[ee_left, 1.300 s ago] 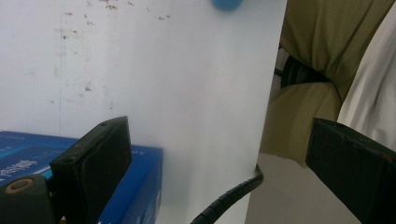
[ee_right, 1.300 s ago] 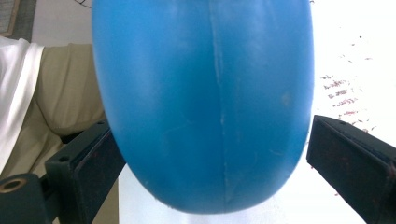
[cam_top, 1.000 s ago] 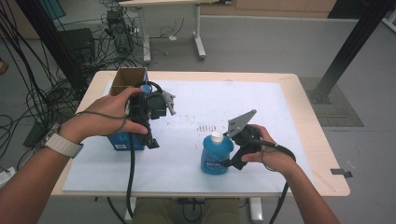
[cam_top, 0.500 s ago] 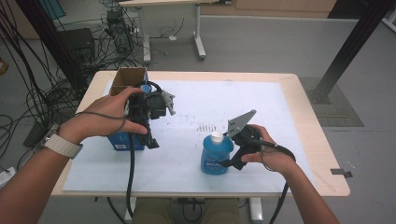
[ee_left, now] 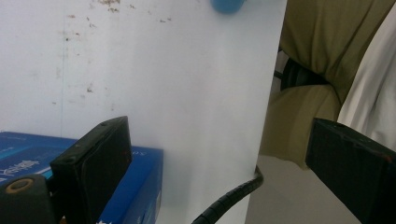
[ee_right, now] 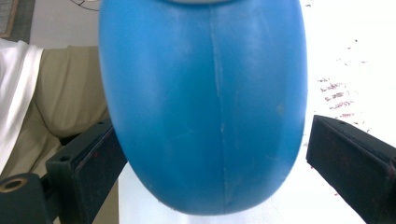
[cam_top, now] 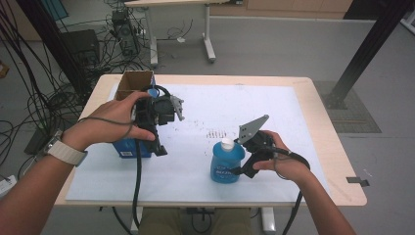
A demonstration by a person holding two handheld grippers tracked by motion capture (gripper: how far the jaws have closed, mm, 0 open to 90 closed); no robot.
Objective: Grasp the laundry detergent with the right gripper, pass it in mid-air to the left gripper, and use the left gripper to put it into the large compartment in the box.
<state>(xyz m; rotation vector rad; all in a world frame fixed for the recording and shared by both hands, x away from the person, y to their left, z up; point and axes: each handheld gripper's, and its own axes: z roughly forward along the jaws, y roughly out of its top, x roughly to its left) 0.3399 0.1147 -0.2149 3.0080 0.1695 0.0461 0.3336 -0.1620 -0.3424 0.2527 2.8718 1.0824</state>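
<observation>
A blue plastic bottle (cam_top: 226, 166) with a white cap (cam_top: 227, 143) stands on the white sheet, right of centre. My right gripper (cam_top: 241, 167) is open at its side. In the right gripper view the bottle (ee_right: 205, 107) bulges between the two jaws; the left jaw is at its wall and the right jaw stands apart from it. My left gripper (cam_top: 152, 141) hangs over a blue carton (cam_top: 126, 147) at the left. In the left gripper view its jaws are wide open around bare sheet, and the carton (ee_left: 140, 182) lies under the left jaw.
An open brown cardboard box (cam_top: 134, 83) stands at the back left of the table (cam_top: 323, 122). The person's trousers (ee_left: 322, 56) show past the near table edge. Cables trail from both grippers. Small dark specks mark the sheet's middle (cam_top: 215, 133).
</observation>
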